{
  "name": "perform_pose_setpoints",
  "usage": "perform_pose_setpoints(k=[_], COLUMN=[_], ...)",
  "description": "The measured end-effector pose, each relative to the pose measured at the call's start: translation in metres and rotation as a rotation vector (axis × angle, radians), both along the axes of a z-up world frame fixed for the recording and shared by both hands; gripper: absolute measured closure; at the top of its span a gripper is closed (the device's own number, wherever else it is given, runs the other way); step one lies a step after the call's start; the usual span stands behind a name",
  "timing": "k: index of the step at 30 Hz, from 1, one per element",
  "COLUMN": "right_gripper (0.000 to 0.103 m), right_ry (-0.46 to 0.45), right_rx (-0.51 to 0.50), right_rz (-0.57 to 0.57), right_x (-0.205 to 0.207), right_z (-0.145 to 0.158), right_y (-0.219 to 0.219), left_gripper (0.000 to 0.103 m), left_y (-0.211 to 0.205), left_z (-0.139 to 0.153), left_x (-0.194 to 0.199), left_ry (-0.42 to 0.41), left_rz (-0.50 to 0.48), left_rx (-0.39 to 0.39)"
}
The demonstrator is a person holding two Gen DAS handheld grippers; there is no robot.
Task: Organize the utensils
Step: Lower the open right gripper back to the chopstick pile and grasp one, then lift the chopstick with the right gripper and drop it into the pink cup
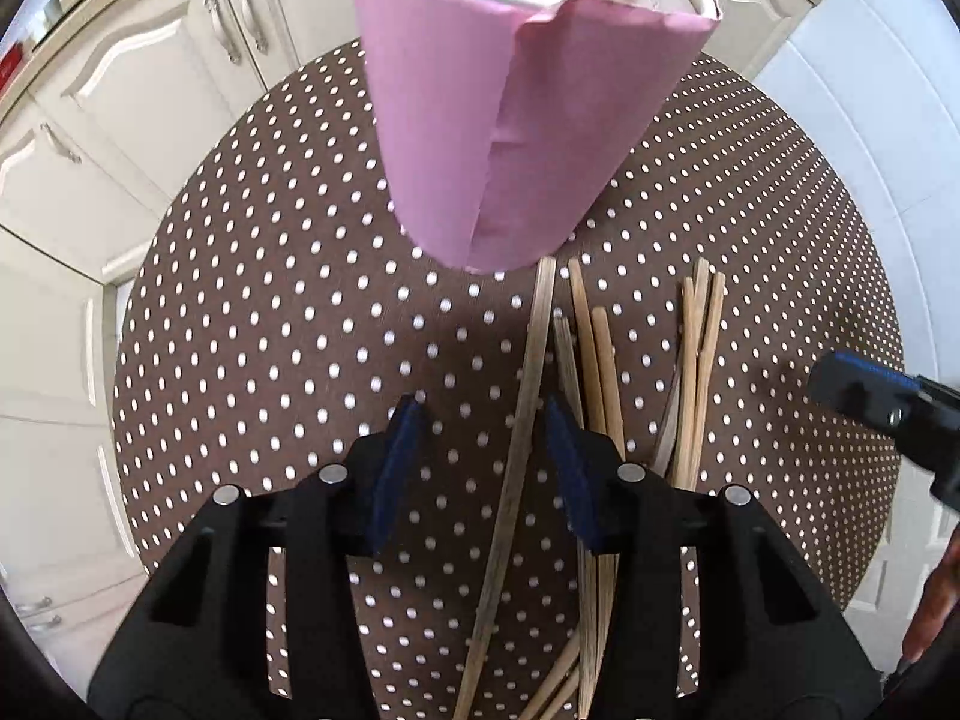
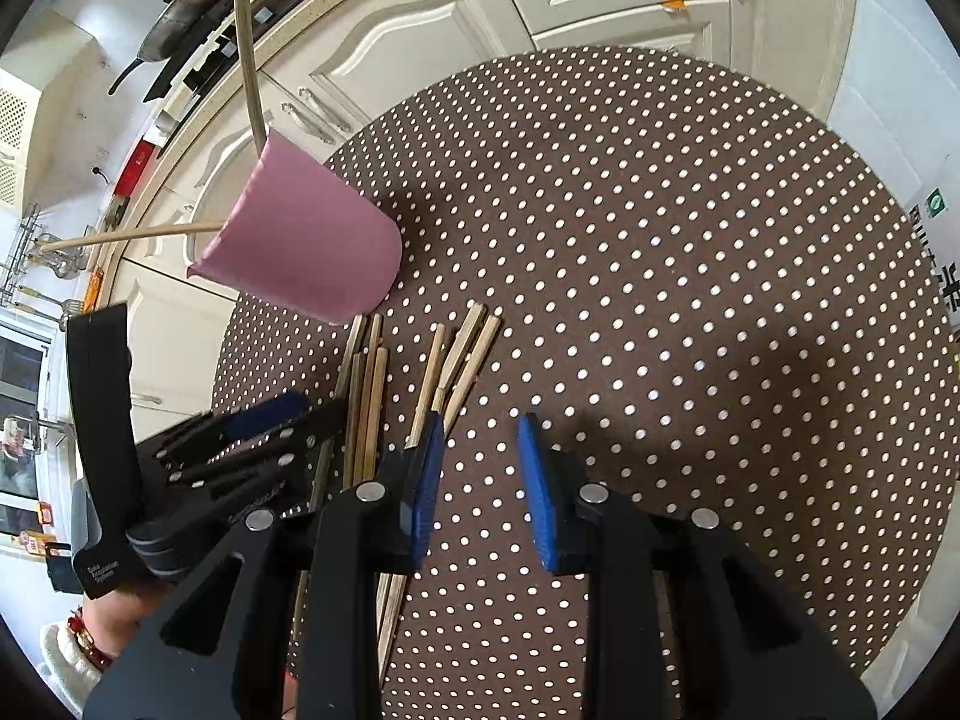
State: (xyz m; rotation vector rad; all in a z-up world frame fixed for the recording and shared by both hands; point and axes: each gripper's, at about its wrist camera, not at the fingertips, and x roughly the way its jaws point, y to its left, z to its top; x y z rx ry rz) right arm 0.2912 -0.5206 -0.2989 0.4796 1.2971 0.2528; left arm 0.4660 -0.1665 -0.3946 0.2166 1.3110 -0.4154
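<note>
A pink cup (image 1: 504,120) stands on the brown polka-dot round table (image 1: 270,300); it also shows in the right wrist view (image 2: 306,252), with two chopsticks (image 2: 246,42) sticking out of it. Several wooden chopsticks (image 1: 600,372) lie on the table in front of the cup, also in the right wrist view (image 2: 462,360). My left gripper (image 1: 483,420) is open, low over the table, with one dark chopstick (image 1: 522,420) lying between its fingers. My right gripper (image 2: 480,438) is open and empty, just right of the chopstick pile.
White kitchen cabinets (image 1: 120,90) surround the table on the far side and left. A counter with a pan (image 2: 180,18) is at the back left in the right wrist view. The right half of the table (image 2: 720,300) bears only the cloth.
</note>
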Motion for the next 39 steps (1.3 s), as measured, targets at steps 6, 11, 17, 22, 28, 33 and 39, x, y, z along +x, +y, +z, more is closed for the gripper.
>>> perform_pose_setpoints(k=[6, 11, 17, 22, 28, 33, 39], right_gripper=[0.079, 0.079, 0.079, 0.082, 0.091, 0.095, 0.097], right_ry=[0.061, 0.125, 0.146, 0.148, 0.178, 0.179, 0.175], right_rx=[0.056, 0.069, 0.036, 0.007, 0.0, -0.034, -0.043], right_rz=[0.024, 0.048, 0.079, 0.086, 0.069, 0.093, 0.118], right_x=[0.005, 0.008, 0.009, 0.011, 0.011, 0.017, 0.021], right_z=[-0.011, -0.024, -0.029, -0.027, -0.03, -0.032, -0.032], right_y=[0.013, 0.027, 0.041, 0.045, 0.05, 0.048, 0.056], left_gripper=[0.082, 0.091, 0.096, 0.096, 0.096, 0.097, 0.097], left_y=[-0.006, 0.009, 0.034, 0.053, 0.062, 0.063, 0.066], left_z=[0.0, -0.002, -0.004, -0.007, 0.001, 0.004, 0.011], left_x=[0.006, 0.003, -0.006, -0.02, -0.039, -0.047, -0.047], left_ry=[-0.032, -0.022, 0.005, 0.018, 0.03, 0.028, 0.029], left_rz=[-0.005, 0.011, 0.062, 0.083, 0.102, 0.107, 0.129], left_rx=[0.025, 0.007, -0.035, -0.052, -0.062, -0.059, -0.08])
